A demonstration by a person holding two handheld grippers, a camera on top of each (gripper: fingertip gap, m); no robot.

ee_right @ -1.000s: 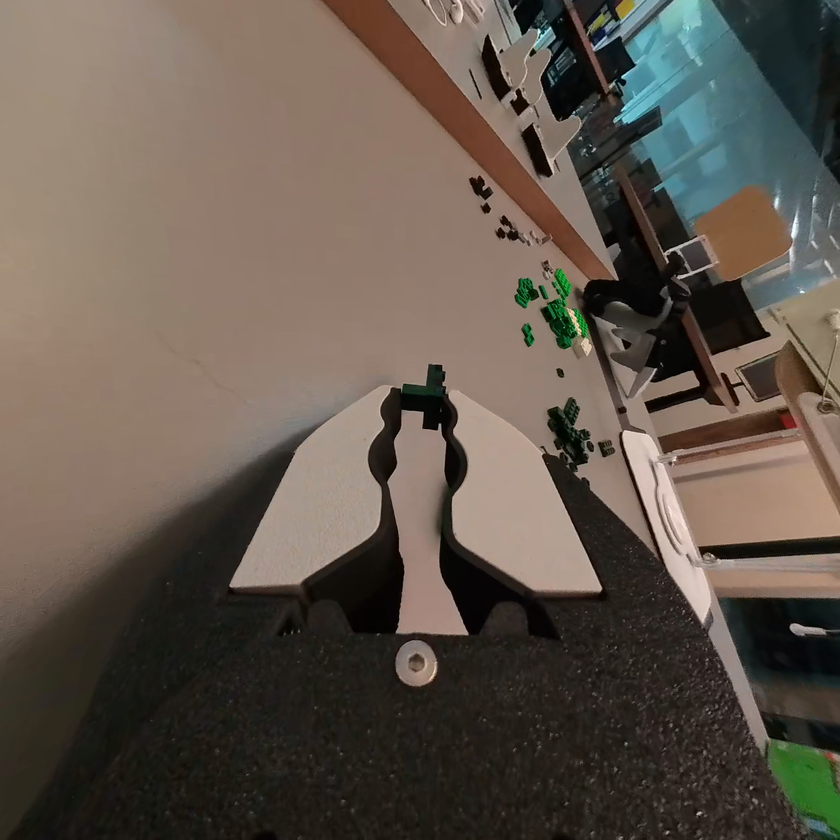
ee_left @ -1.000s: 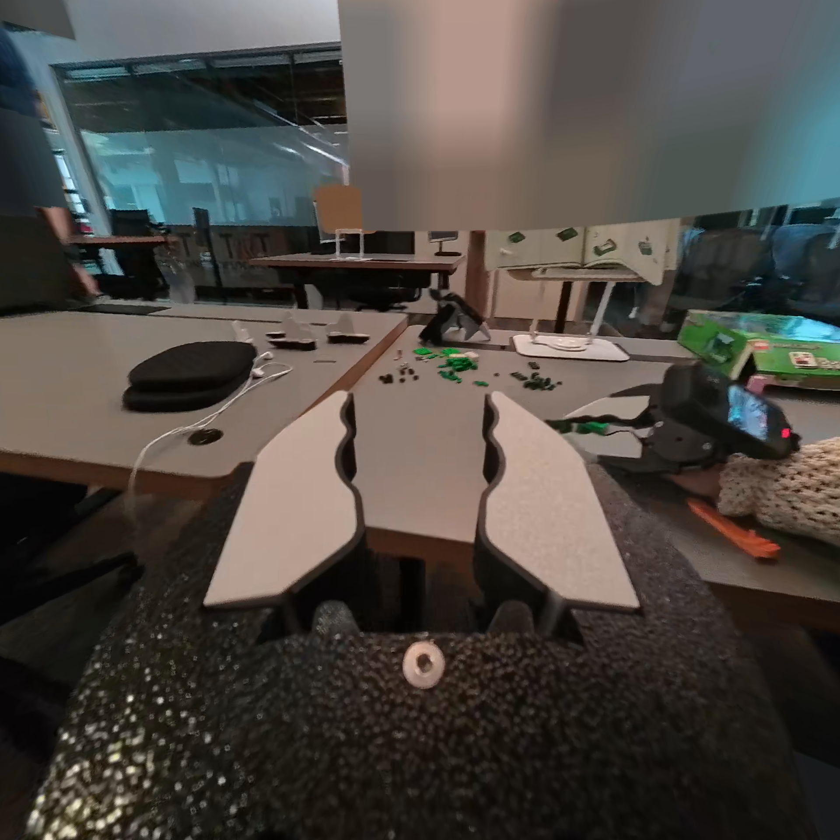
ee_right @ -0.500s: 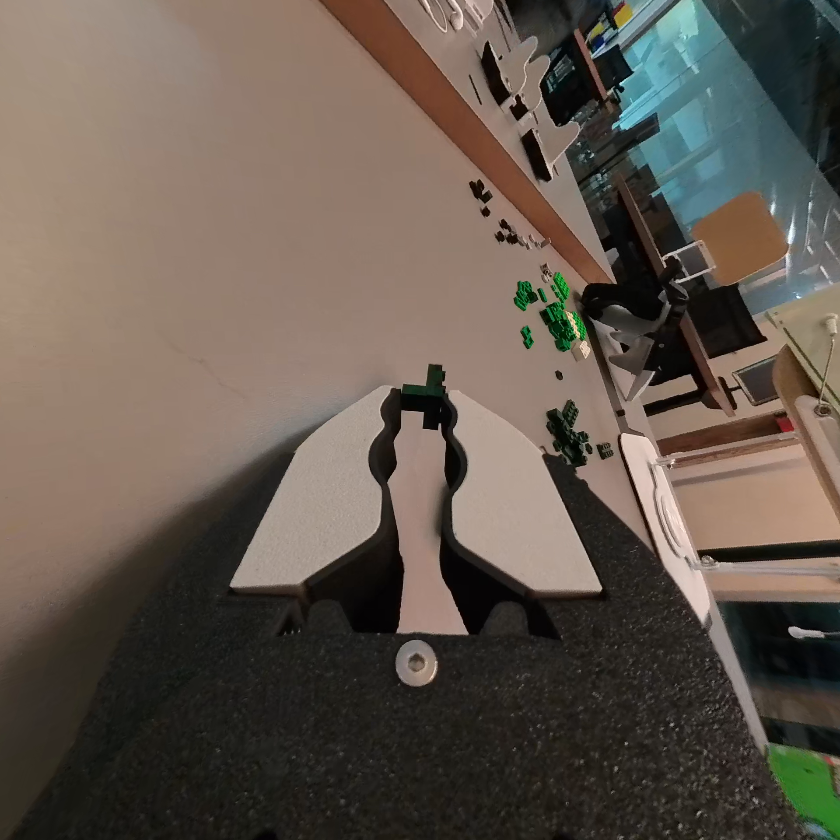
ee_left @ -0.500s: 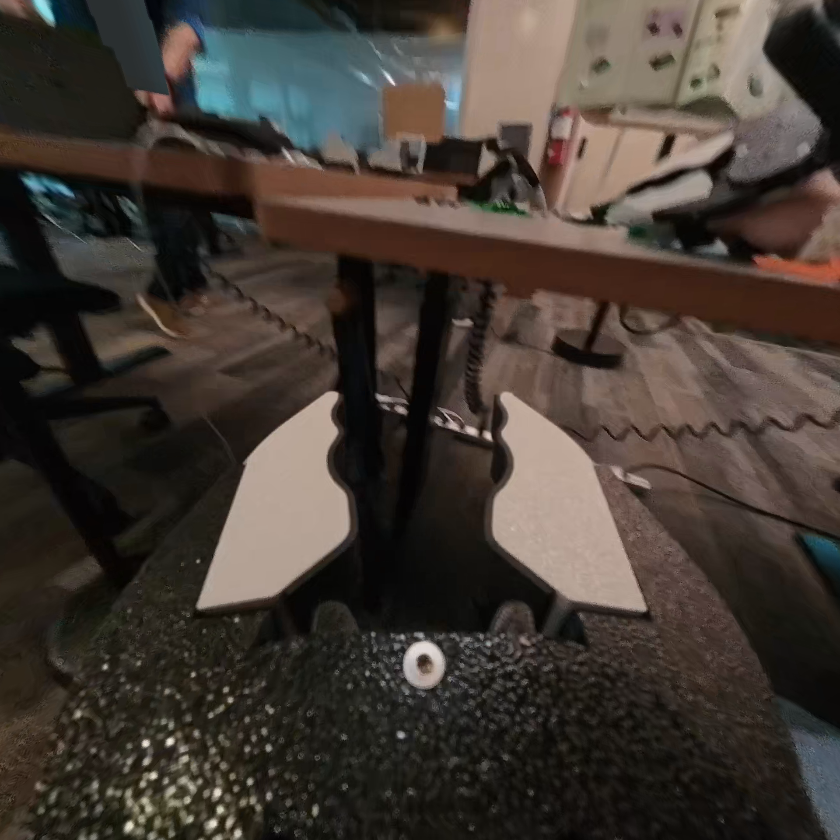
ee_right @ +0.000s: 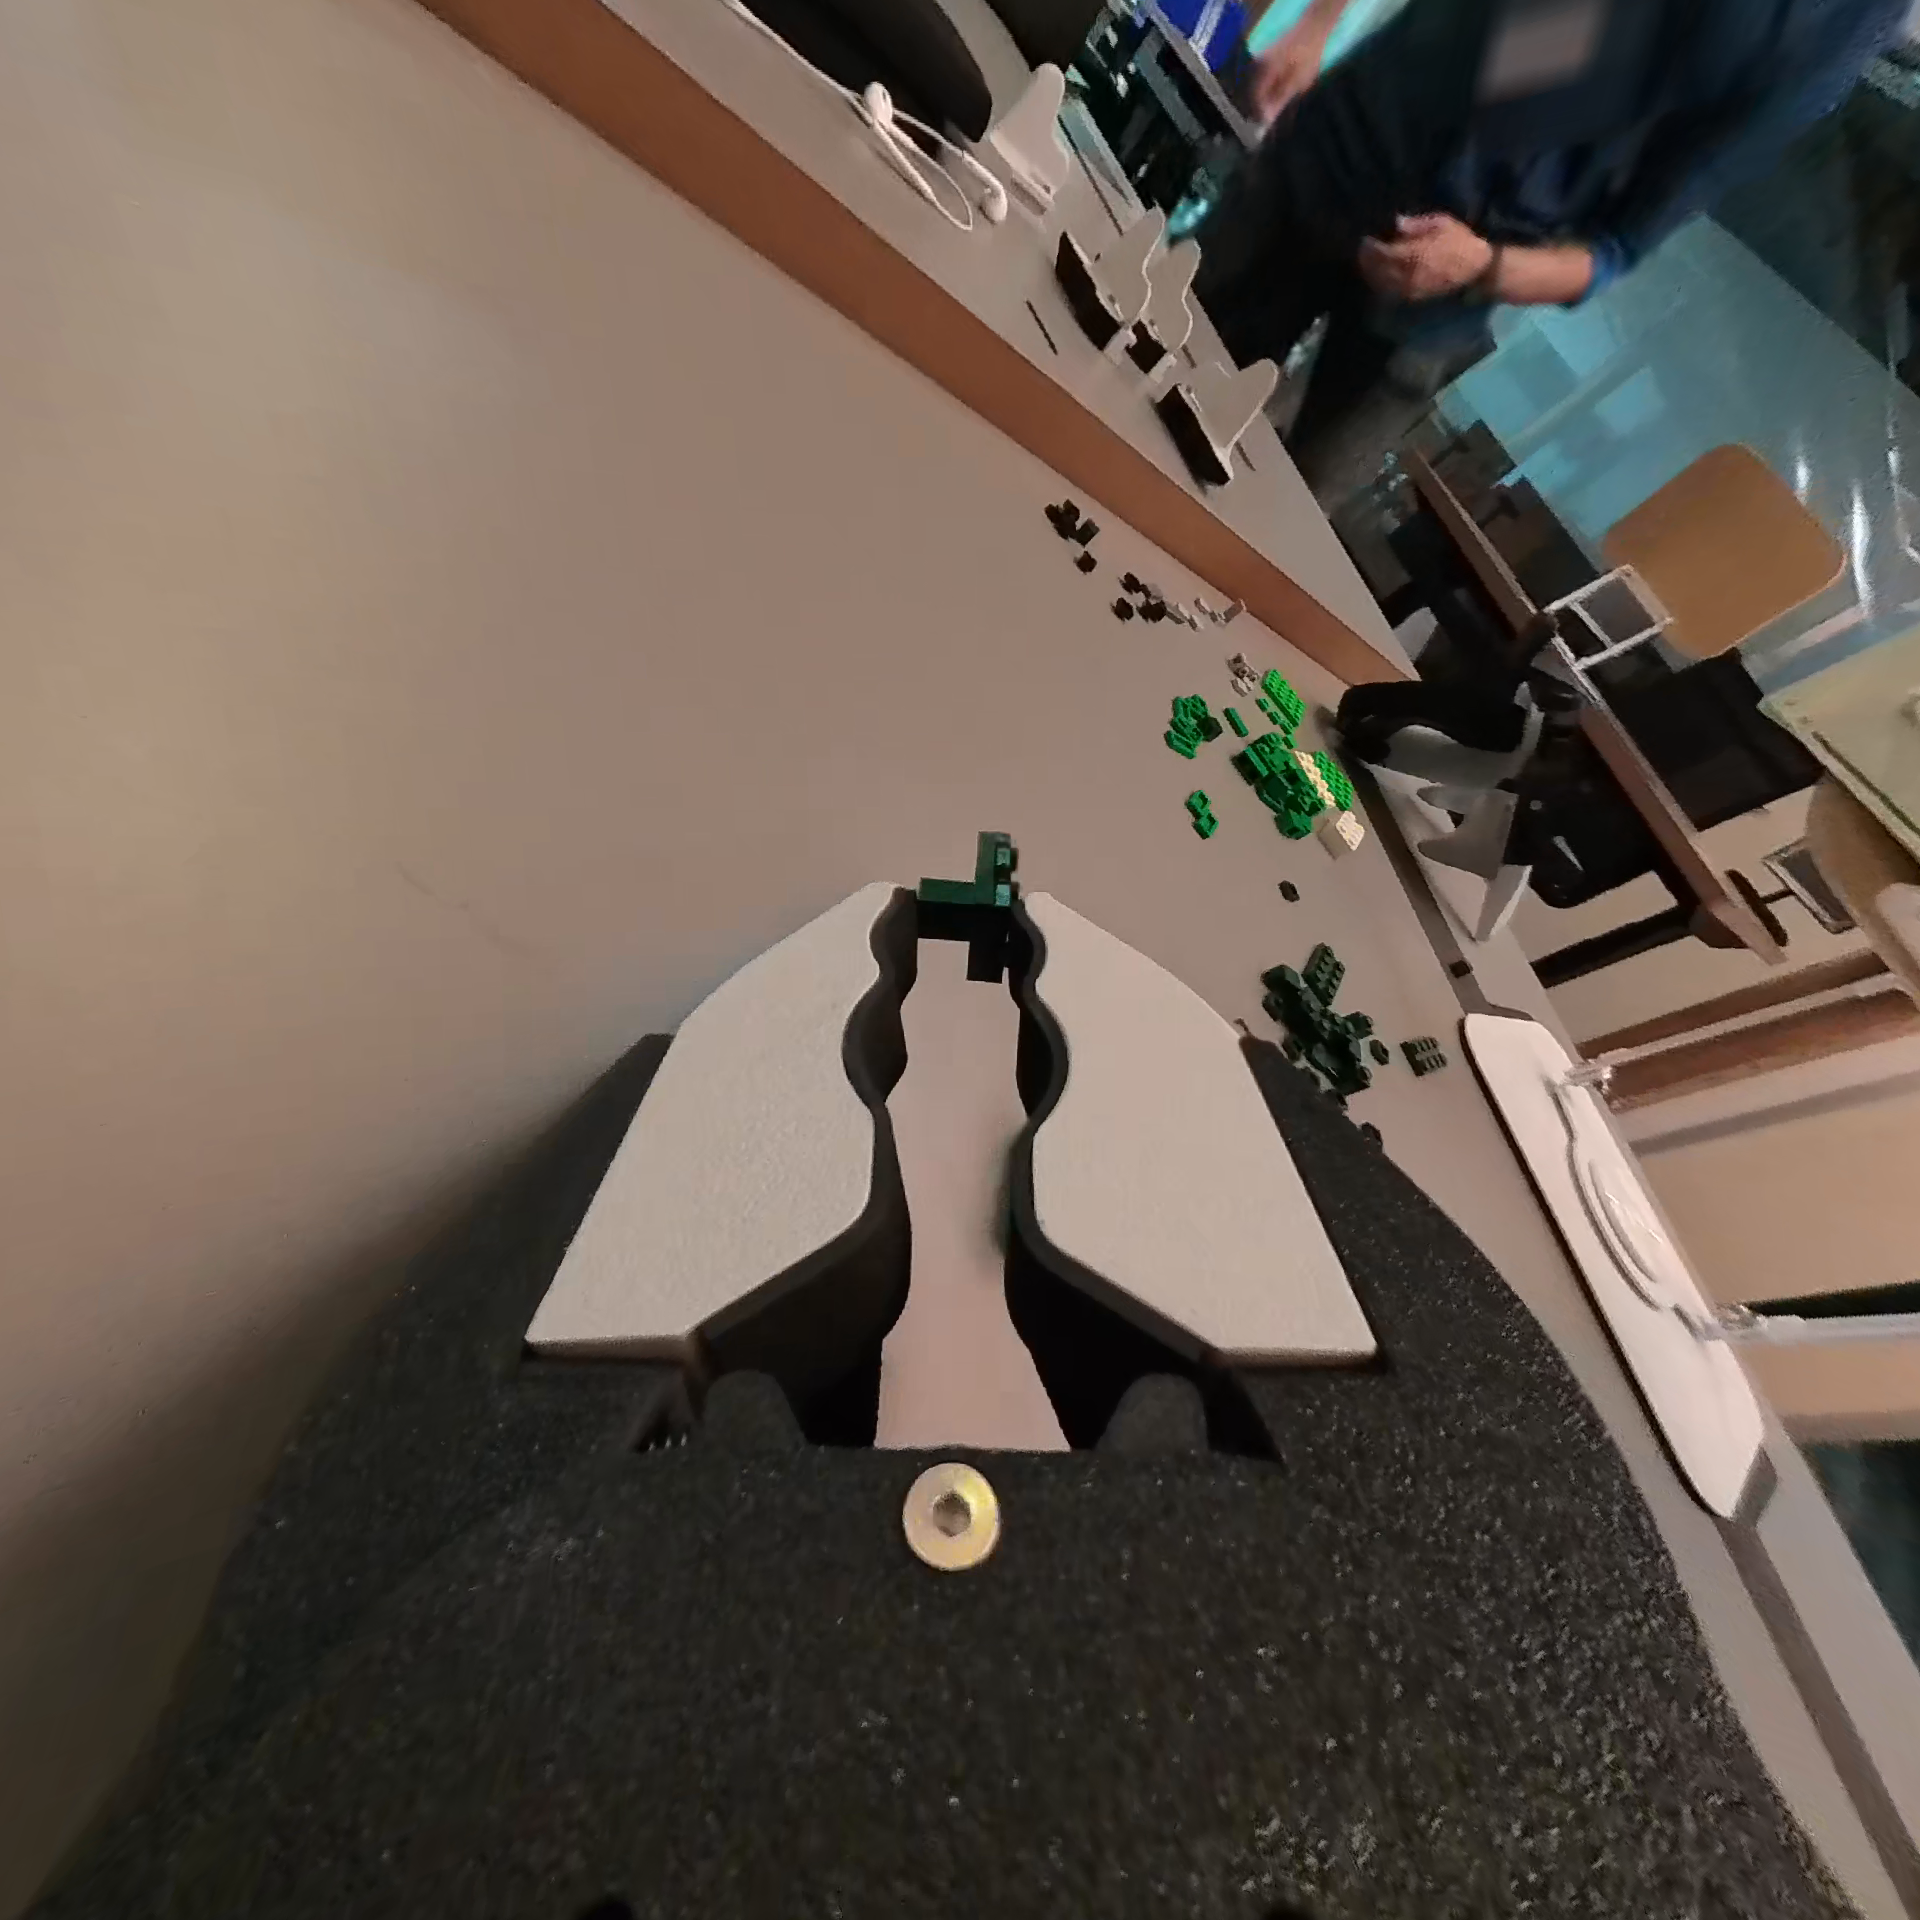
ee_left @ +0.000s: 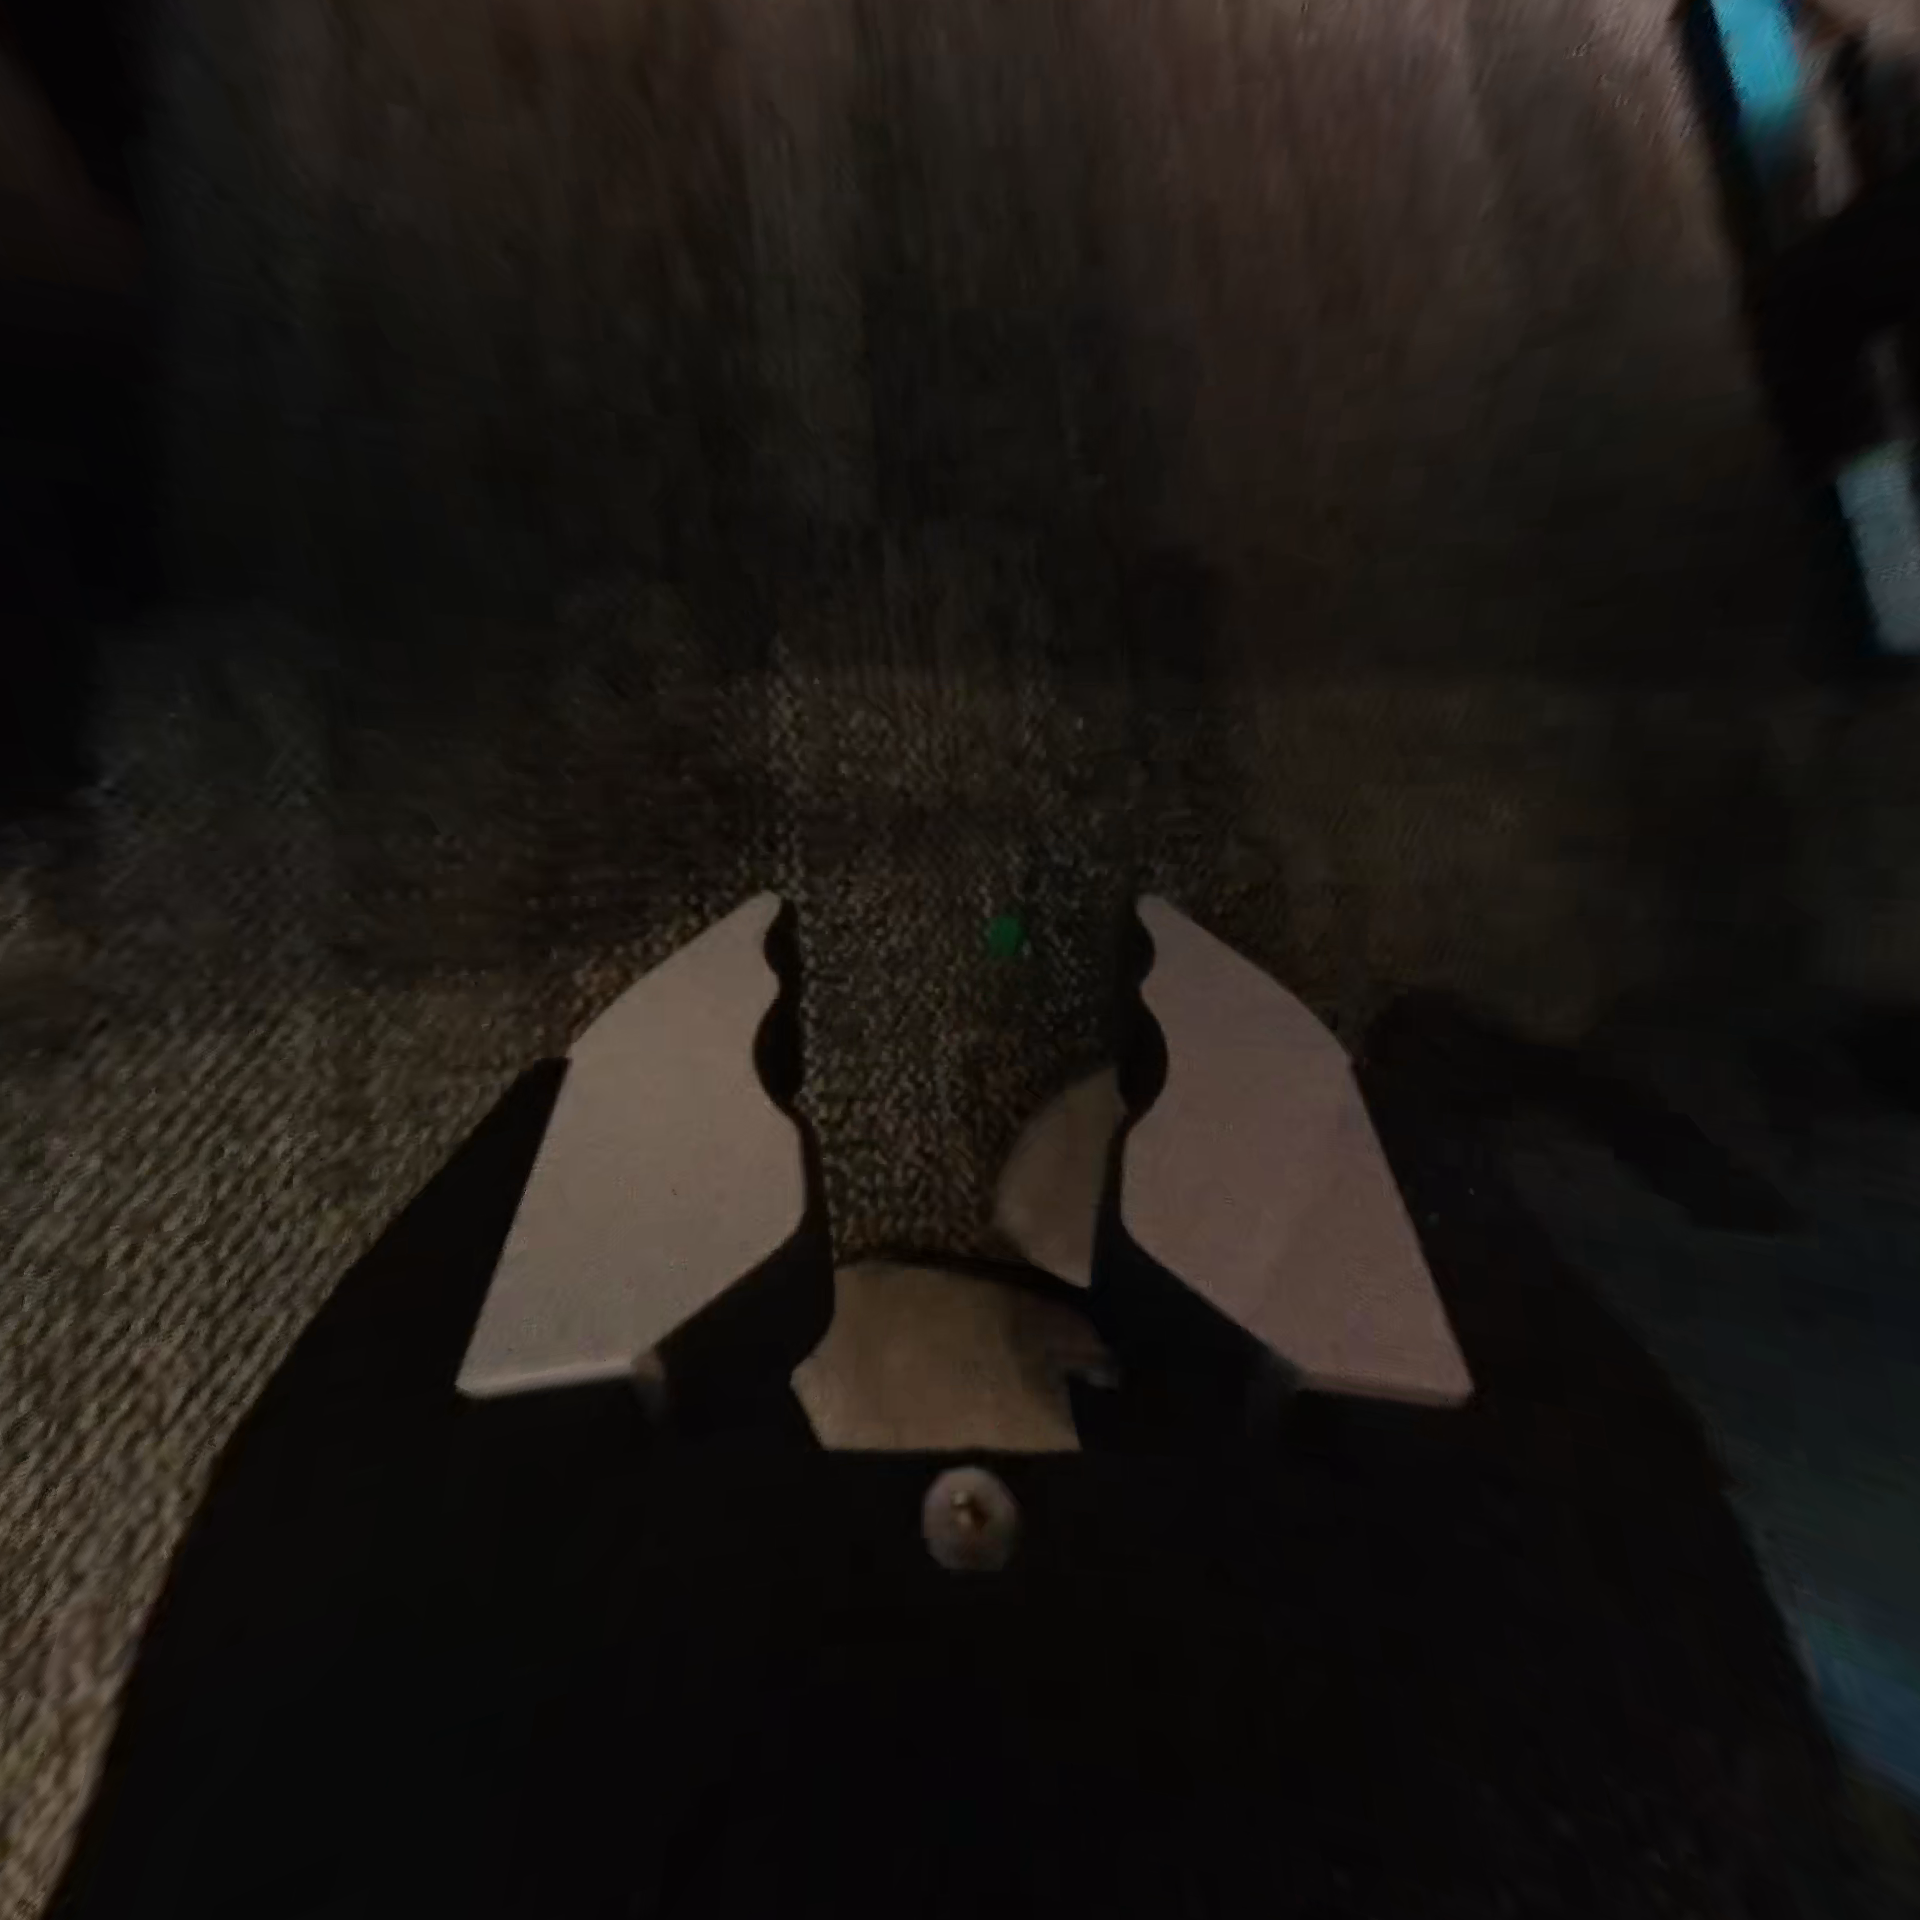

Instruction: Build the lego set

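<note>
Between the tips of the right gripper [ee_right: 971,914] sits a small dark green lego assembly [ee_right: 971,902], pinched with the jaws nearly closed and the piece poking out past them. Beyond that assembly on the pale table [ee_right: 436,540] lie a dark green pile [ee_right: 1320,1023], then a bright green pile [ee_right: 1283,774] with a few white bricks, then scattered black and grey bits [ee_right: 1132,603]. Farther still are a black stand [ee_right: 1455,748] and a seated person [ee_right: 1507,166].

The left gripper [ee_left: 961,930] is off the table, jaws spread wide and holding nothing, pointed down at dark carpet [ee_left: 914,1018]. A tiny green speck [ee_left: 1004,937] lies there between the tips, probably a dropped piece.

Risks, as I judge them: the grip on the assembly is only at the tips, so a tilt or bump could twist it loose. The speck is small on rough carpet; closing off-centre would push it into the pile or miss it.
</note>
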